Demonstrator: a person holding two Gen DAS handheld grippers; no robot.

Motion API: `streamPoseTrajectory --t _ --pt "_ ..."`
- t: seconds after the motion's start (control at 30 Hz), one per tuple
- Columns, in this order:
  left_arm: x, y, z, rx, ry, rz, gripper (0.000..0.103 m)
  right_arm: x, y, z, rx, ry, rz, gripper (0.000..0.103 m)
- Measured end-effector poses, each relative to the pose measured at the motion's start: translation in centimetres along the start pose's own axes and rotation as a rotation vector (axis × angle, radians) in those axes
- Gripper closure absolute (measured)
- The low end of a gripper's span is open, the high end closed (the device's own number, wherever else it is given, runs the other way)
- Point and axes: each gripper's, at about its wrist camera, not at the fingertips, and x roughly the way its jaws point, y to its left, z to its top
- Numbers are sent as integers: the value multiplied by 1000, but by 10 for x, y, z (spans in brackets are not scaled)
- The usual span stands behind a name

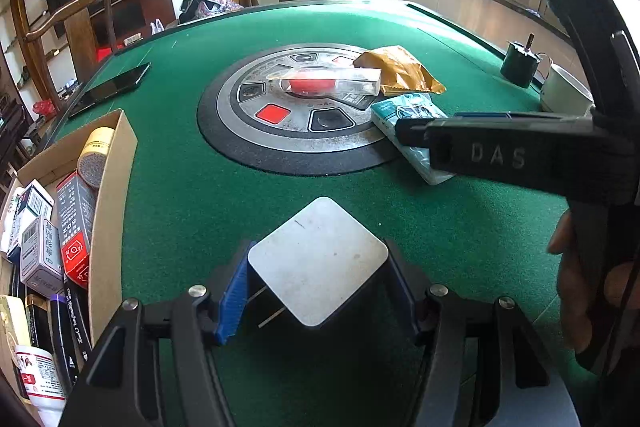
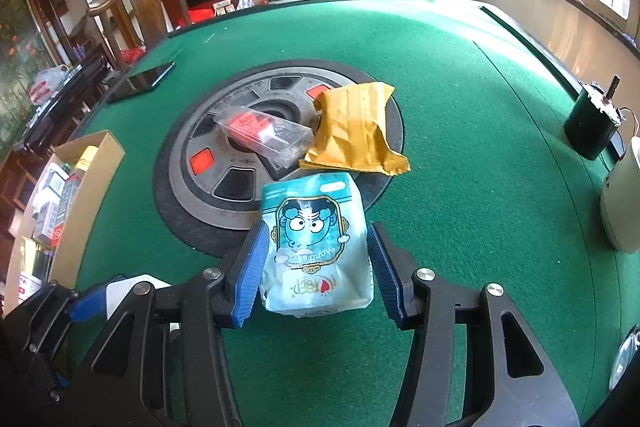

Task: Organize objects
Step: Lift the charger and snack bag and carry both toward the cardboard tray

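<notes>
My left gripper [image 1: 319, 255] is shut on a white square charger [image 1: 320, 227], held corner-on between the blue pads just above the green felt, its prongs pointing back toward me. A light-blue snack packet with a cartoon face [image 2: 316, 211] lies flat on the felt at the edge of the round centre panel. My right gripper [image 2: 317, 239] straddles it with the jaws open. The left pad is at the packet's edge and a thin gap shows at the right pad. In the left wrist view, one black finger [image 1: 412, 131] of the right gripper lies across that packet [image 1: 404, 111].
A cardboard box [image 1: 108, 187] at the table's left edge holds several small boxes and tubes. A tan packet [image 2: 356, 131] and a clear case with a red item [image 2: 264, 135] sit on the centre panel [image 1: 288, 143]. A phone [image 1: 112, 87] lies far left. A dark cylinder [image 2: 592, 127] and a white container [image 2: 624, 203] stand right.
</notes>
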Motion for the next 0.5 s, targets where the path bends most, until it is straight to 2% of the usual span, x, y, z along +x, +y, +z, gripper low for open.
streamPoseTrajectory --t 0.07,0.13,0.23,0.37,0.4,0.47,0.5 --pt "0 0 0 0 0 0 41 5 6 -3 -9 17 23 40" --pt "0 0 0 0 0 0 41 8 10 -5 -12 41 56 39" --pt "0 0 0 1 0 1 41 9 17 -7 -71 23 -37 39" --pt "0 0 0 1 0 1 41 10 12 -8 -59 12 -65 39" --pt "0 0 0 1 0 2 40 9 10 -8 -46 9 -60 40" --pt "0 0 0 2 -1 3 40 8 4 -8 -20 1 -58 50" --pt "0 0 0 2 -1 3 40 7 3 -8 -16 -1 -66 52"
